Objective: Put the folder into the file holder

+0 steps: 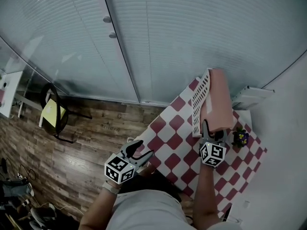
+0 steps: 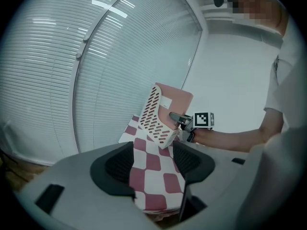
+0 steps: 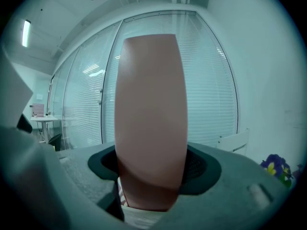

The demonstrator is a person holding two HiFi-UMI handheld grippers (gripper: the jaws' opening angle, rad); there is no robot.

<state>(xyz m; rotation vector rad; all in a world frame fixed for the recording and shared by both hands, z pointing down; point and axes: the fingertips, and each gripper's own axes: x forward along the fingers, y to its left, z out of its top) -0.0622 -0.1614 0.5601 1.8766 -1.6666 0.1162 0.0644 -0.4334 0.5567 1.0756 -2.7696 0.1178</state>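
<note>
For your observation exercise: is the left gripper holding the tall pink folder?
No, the left gripper is empty; the tall pink folder stands beyond.

**Right gripper on the folder, left gripper open beside it**

The right gripper (image 1: 214,132) reaches forward on an outstretched forearm (image 1: 205,190). Its jaws stand on either side of the folder's (image 1: 219,99) near end, pads against it with no gap showing. The left gripper (image 1: 140,151) hovers well left of the folder, nearer the person's body, jaws apart and empty, pointing toward the folder
</note>
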